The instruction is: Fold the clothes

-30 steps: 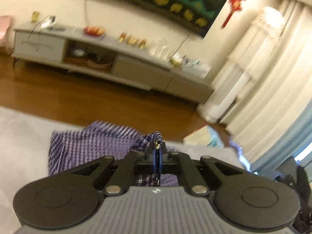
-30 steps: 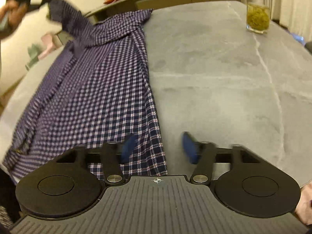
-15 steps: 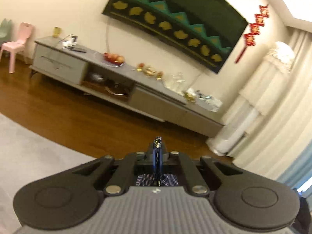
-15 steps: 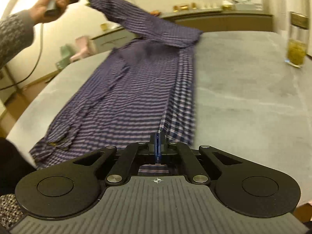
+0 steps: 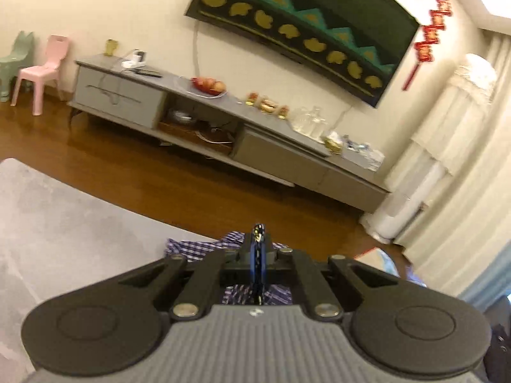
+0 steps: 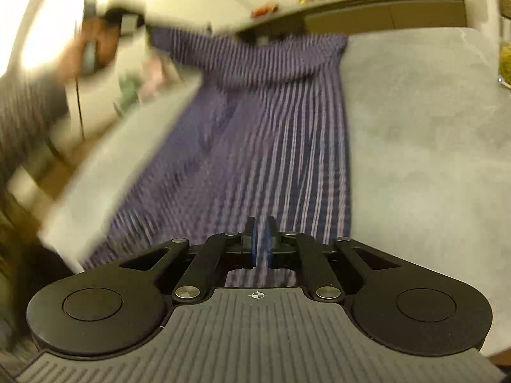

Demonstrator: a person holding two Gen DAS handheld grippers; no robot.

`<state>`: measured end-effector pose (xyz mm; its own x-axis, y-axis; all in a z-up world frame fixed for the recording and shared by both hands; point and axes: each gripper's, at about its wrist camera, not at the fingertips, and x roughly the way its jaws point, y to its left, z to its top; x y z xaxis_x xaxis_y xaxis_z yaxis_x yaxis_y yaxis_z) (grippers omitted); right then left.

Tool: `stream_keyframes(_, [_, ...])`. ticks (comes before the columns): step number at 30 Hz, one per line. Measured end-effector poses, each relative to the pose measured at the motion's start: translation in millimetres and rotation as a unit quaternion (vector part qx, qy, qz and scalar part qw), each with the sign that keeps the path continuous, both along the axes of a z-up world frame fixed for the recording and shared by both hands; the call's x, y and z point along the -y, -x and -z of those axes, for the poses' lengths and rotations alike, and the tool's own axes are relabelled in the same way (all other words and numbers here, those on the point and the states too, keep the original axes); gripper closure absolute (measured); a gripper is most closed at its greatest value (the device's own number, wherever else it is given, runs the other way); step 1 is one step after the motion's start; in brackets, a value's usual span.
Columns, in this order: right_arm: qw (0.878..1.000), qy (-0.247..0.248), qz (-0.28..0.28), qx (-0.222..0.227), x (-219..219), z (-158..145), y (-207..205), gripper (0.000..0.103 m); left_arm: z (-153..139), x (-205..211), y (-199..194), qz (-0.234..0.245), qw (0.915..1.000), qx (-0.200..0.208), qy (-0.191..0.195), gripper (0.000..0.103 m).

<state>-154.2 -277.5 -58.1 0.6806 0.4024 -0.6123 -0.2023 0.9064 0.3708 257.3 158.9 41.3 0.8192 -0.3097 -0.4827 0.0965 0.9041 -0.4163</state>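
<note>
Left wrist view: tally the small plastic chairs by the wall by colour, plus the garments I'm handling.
Pink chair: 1
Pale green chair: 1
Purple checked shirt: 1, pinched at opposite ends by left gripper and right gripper
Total: 3

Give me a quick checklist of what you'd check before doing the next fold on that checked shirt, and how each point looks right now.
1. Left tongs gripping the shirt: ok, fingers closed with checked cloth between them.
2. Right tongs gripping the near hem: ok, fingers nearly together on the cloth.
3. Shirt stretched between the two grips: ok, it runs taut from the near edge up to the raised left hand.
4. Free room on the grey table to lay the fold: ok, bare surface to the right.
5. Glass jar clear of the cloth: ok, at the far right edge.
6. Sleeves lying flat: cannot tell, picture blurred.
</note>
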Motion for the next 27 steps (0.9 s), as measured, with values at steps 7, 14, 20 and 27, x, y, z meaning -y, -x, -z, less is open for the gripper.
stream_keyframes(7, [0.999, 0.036, 0.025, 0.024, 54, -40, -76, 0.084, 22, -36, 35, -0.052, 0.9983, -0.004, 0.027, 0.1])
stream_keyframes(14, [0.996, 0.089, 0.004, 0.004, 38, -17, -185, 0.084, 47, -56, 51, -0.103, 0.9945, -0.013, 0.018, 0.1])
stream_keyframes(20, [0.993, 0.12, -0.007, 0.016, 21, -5, -262, 0.084, 39, -61, 66, -0.113, 0.9931, 0.009, 0.029, 0.1])
stream_keyframes(27, [0.988, 0.146, -0.004, 0.044, 0, 3, -360, 0.084, -1, -50, 78, -0.075, 0.9951, 0.054, 0.035, 0.1])
